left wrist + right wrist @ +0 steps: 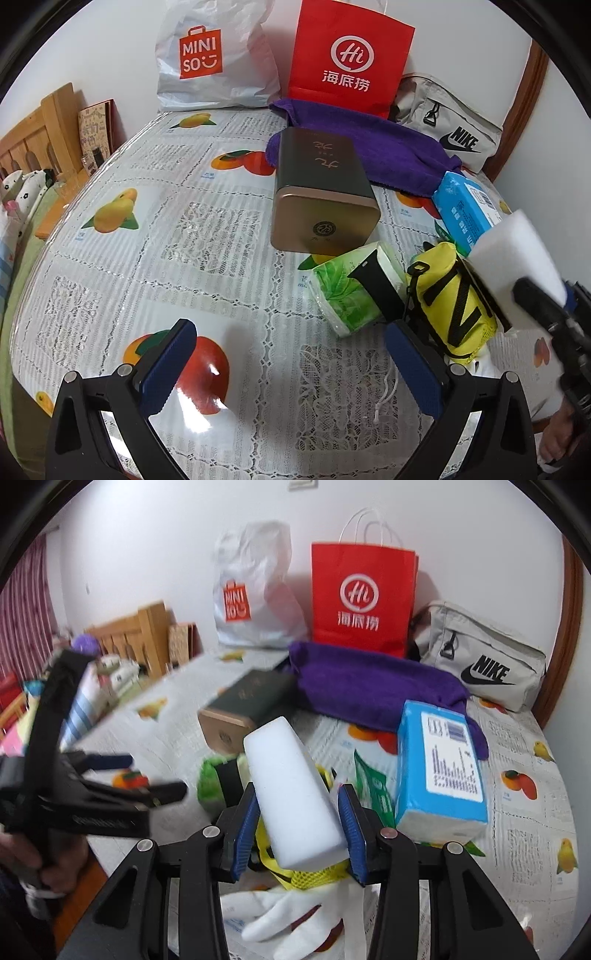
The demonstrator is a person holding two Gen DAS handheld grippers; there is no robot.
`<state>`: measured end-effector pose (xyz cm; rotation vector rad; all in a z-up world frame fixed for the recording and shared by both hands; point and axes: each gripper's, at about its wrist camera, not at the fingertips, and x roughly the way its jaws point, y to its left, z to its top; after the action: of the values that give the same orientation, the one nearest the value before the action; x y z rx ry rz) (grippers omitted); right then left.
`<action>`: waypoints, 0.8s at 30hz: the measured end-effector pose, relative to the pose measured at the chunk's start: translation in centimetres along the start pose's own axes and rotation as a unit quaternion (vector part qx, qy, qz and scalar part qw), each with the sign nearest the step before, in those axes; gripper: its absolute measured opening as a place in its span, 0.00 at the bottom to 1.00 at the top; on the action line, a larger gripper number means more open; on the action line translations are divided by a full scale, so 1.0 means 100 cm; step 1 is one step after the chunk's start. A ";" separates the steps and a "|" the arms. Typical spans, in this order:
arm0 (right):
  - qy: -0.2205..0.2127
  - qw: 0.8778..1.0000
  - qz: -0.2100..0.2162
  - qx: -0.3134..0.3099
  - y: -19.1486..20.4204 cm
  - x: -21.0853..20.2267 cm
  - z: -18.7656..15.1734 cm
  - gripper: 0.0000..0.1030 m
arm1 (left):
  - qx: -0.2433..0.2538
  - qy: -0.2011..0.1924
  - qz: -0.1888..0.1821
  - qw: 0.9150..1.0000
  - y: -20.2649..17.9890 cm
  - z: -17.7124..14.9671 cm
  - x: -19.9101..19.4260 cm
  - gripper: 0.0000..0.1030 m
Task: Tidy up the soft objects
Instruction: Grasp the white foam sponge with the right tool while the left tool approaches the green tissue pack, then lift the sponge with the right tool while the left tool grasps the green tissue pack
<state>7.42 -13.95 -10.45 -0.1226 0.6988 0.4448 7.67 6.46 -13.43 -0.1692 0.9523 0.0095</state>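
Right gripper (300, 823) has a white sponge (295, 794) between its blue pads (246, 823), jaws closed in to about the sponge's width; both pads look to be on its sides, so I read it as gripped, the block tilting up and away from the camera. Left wrist view shows the same sponge (517, 258) raised over the table's right edge, above a yellow pouch (452, 299). Left gripper (291, 365) stands wide open and empty, over bare tablecloth (147, 258) at the near edge. Around the pouch: green tissue pack (343, 291) with a black strap across it, blue tissue pack (441, 764) just to the right, white glove (280, 919) at the near edge under the right gripper. Brown tin (321, 192) mid-table; purple towel (369, 683) behind it; red bag (364, 594), white bag (255, 590) and grey bag (480, 653) along the far edge against the wall. Step in hand, as judged: sponge picked up, not yet placed. Destination unclear from here. Next move calls for a light squeeze, since foam deforms, and carrying clear of the tissue packs before release.
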 end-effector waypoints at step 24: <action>0.063 0.982 -0.111 0.140 -0.136 -0.033 -0.069 0.42 | 0.136 -0.010 -0.023 0.990 -0.018 -0.002 0.042 1.00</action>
<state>6.98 -29.11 -14.13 0.0384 0.8559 0.1232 10.13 4.37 -16.67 0.0605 0.9198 -0.1599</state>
